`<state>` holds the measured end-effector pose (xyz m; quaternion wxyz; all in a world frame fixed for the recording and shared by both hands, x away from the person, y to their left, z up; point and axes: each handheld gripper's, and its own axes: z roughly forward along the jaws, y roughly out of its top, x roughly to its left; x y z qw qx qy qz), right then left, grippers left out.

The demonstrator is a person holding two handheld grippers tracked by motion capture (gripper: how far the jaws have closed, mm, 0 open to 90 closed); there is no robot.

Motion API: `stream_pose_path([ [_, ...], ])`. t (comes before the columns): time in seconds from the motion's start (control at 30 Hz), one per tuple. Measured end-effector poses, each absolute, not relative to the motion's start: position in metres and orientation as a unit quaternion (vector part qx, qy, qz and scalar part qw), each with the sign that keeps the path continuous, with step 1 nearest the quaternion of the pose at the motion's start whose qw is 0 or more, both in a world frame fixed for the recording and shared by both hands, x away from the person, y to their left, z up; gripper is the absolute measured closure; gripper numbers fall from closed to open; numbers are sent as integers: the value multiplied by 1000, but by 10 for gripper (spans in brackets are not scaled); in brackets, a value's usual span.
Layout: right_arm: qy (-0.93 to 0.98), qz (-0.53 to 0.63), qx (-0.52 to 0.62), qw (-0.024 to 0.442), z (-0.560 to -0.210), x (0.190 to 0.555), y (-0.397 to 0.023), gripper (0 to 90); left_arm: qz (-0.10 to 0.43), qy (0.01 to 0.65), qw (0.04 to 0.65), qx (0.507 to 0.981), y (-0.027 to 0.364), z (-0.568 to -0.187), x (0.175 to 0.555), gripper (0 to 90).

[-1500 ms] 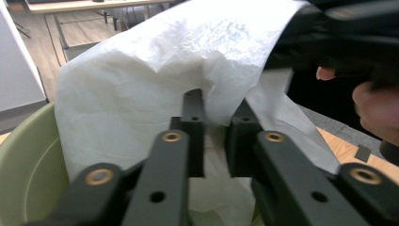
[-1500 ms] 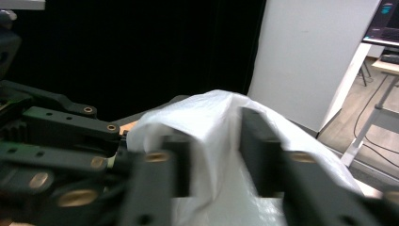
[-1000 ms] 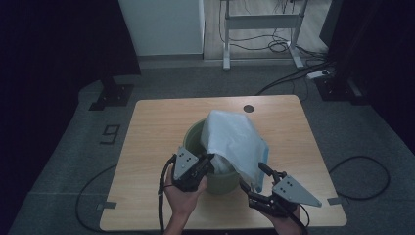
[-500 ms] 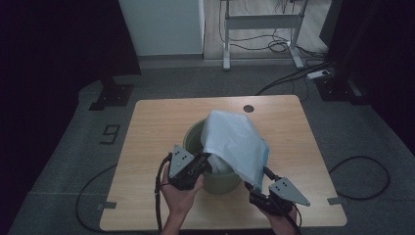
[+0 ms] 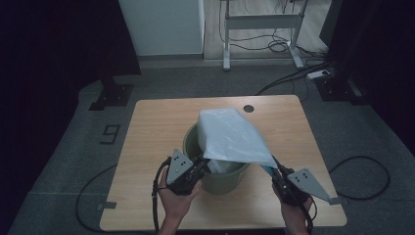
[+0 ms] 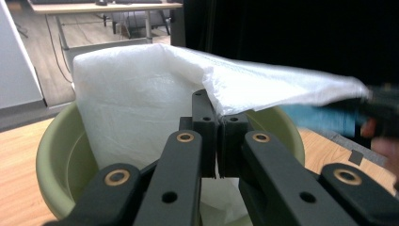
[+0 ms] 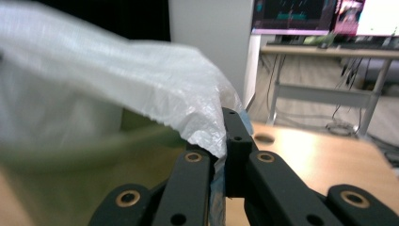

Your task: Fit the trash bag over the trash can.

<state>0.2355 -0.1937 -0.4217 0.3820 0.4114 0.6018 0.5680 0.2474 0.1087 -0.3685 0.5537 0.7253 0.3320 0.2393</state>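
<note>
Here the wooden worktop (image 5: 147, 147) carries a round green bin (image 5: 193, 142) that stands toward its near edge, roughly midway between the left and right edges. A white plastic bag (image 5: 230, 134) sits partly inside the bin and rises above its rim, with one sheet of it stretched out flat over the bin's right side toward the near right corner of the worktop. In the left gripper view the bag (image 6: 141, 99) stands up inside the bin (image 6: 61, 160) and its mouth edge runs off to the right. The left claw (image 5: 199, 165) is at the bin's near left rim, and in its own view (image 6: 219, 136) the jaws are pressed together on the bag's edge just above the rim. The right claw (image 5: 273, 166) is off the bin's near right side, over the worktop, and has just been closing; in its own view (image 7: 221, 150) the jaws are squeezed tight with the bag's (image 7: 141, 94) crinkled edge pinched between them. A small dark round hole (image 5: 248, 108) lies in the worktop near the far edge, right of centre.
</note>
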Motion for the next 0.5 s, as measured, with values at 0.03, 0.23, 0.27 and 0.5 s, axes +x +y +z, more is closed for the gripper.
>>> stream_pose_path([
  [0.03,585,579,410,393,-409,239,-198,882,240,329,552,728,107,-368,247,875],
  [0.23,551,615,403,395,-380,243,-204,883,241,311,534,748,89,-372,254,872],
  [0.27,546,623,394,398,-369,243,-204,883,235,304,527,758,83,-373,257,867],
  [0.5,547,638,363,402,-343,241,-197,883,224,295,528,764,82,-377,256,685],
])
